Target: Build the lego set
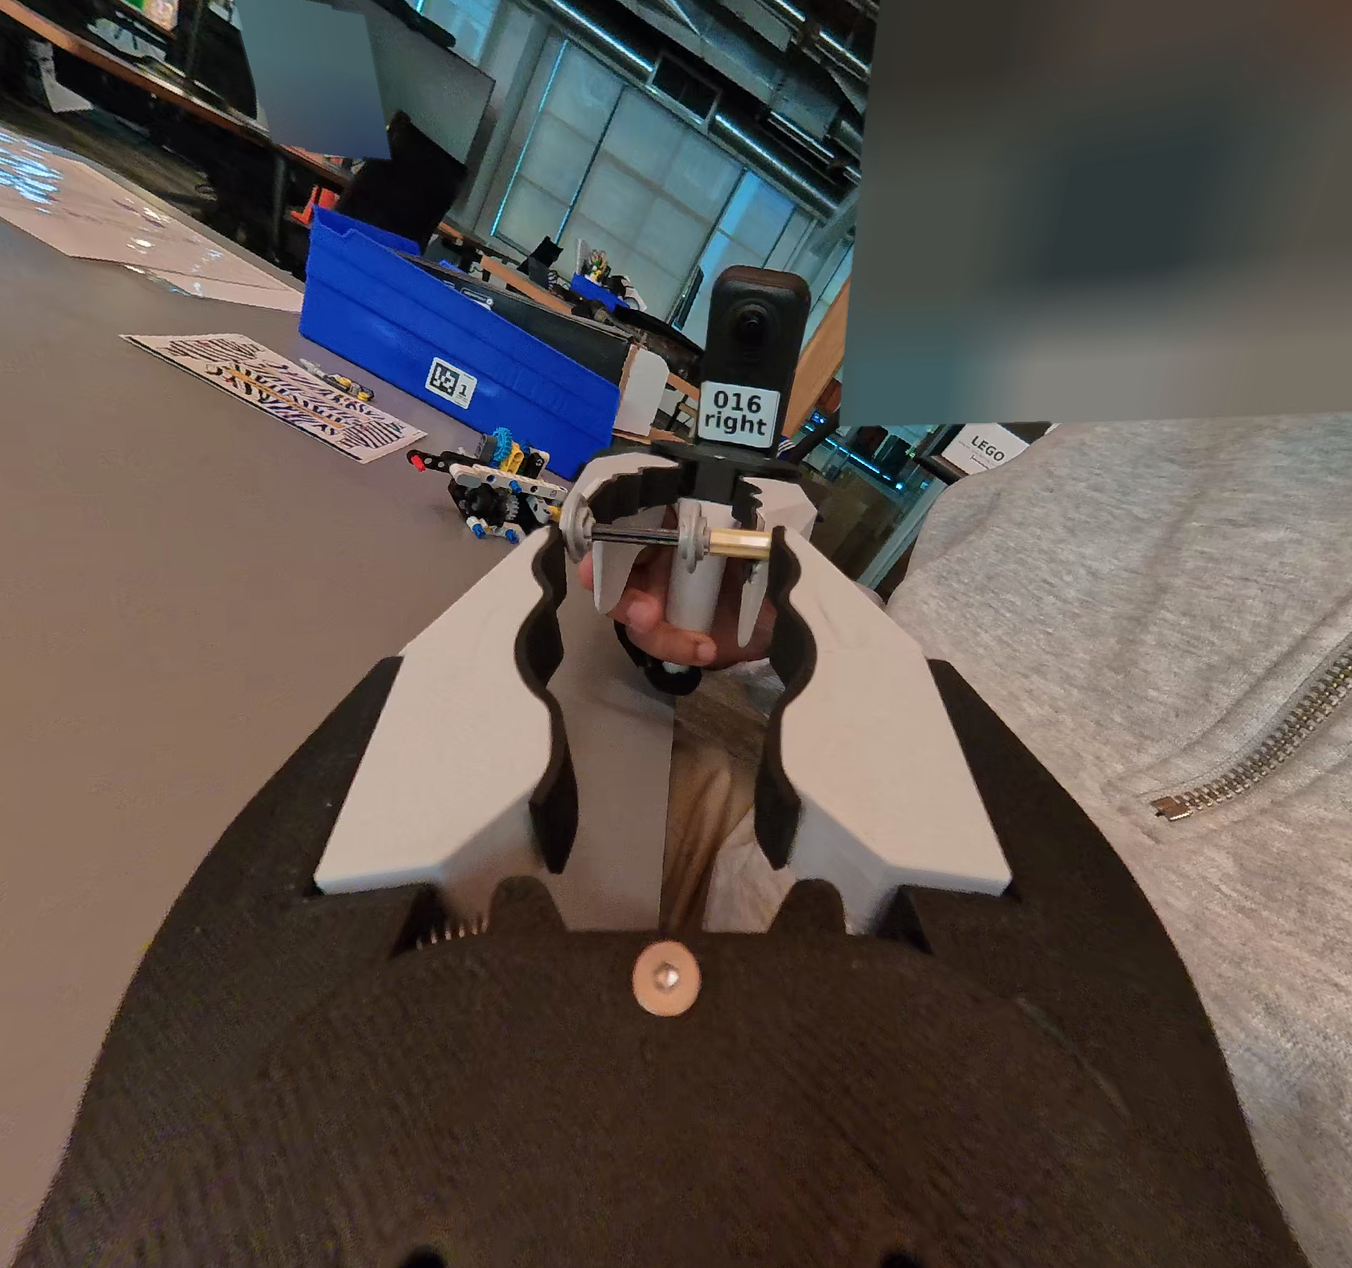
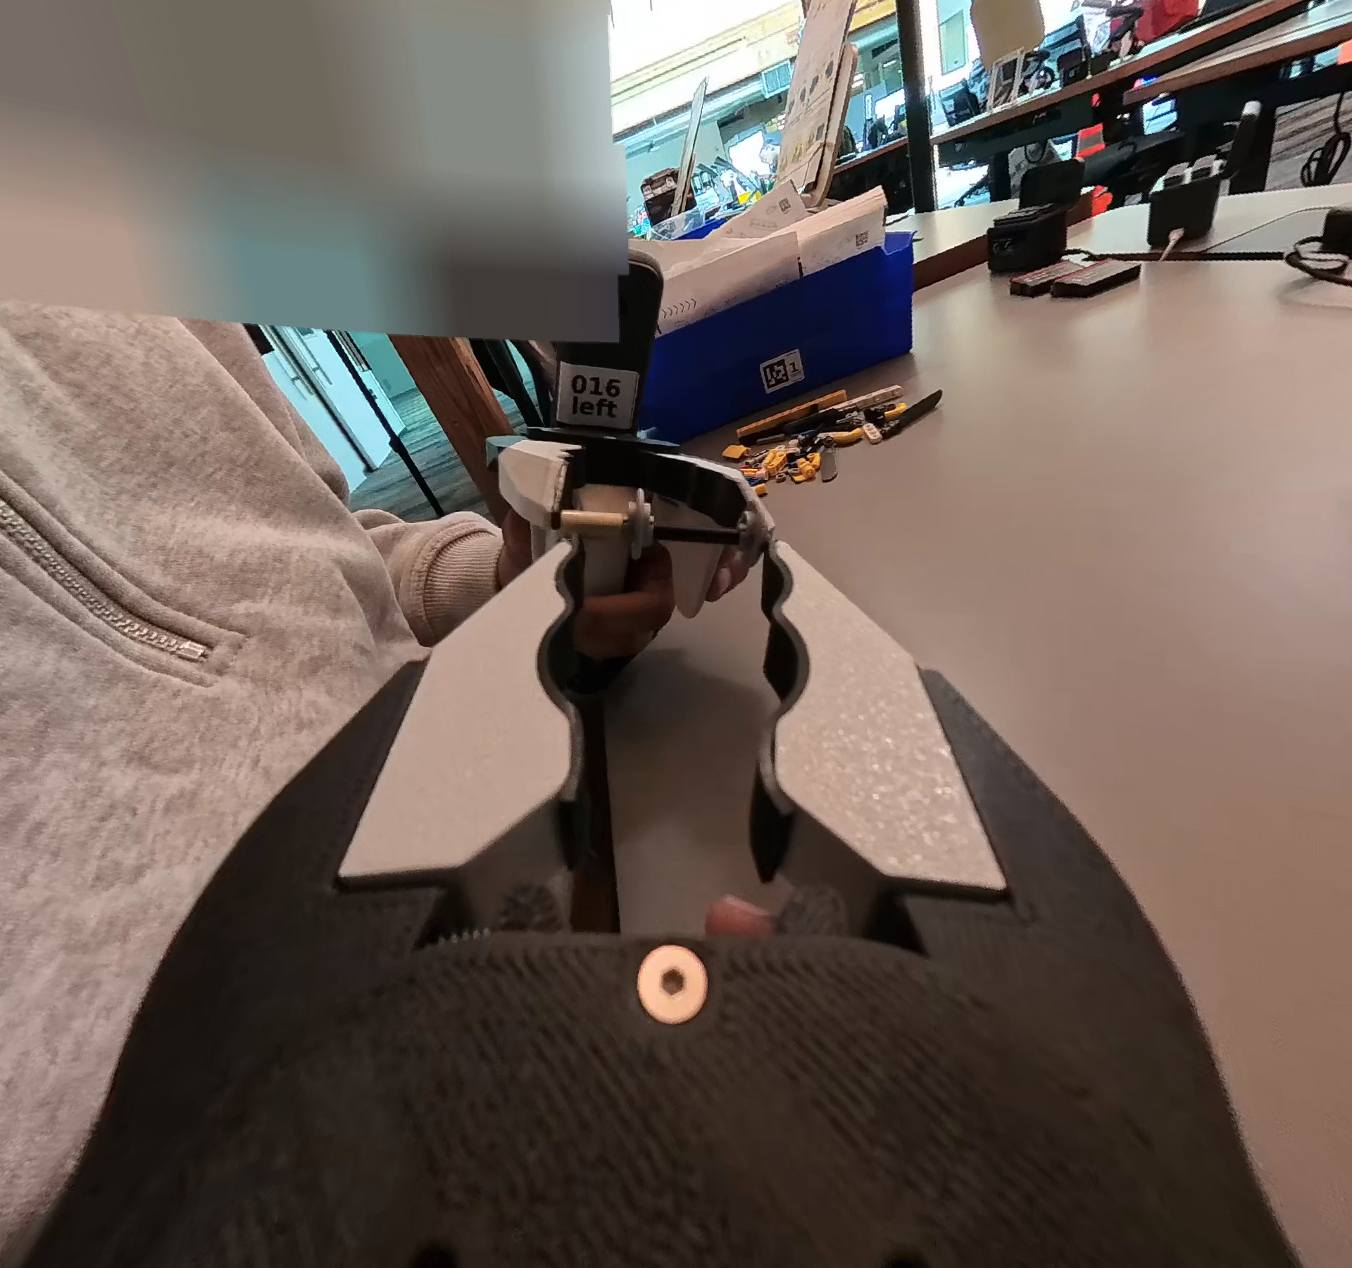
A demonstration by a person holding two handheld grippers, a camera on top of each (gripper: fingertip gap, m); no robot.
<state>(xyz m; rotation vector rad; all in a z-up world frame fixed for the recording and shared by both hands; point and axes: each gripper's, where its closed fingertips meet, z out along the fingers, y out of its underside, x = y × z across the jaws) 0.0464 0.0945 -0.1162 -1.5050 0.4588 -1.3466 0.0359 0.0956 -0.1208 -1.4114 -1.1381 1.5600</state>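
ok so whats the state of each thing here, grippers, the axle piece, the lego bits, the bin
left gripper: holding one end of the axle
right gripper: holding the other end
axle: horizontal in the air between both grippers, two grey discs and a tan sleeve on it
half-built model: resting on the table, untouched
loose pieces: scattered on the table
blue bin: open, stuffed with paper bags
sticker sheet: flat on the table
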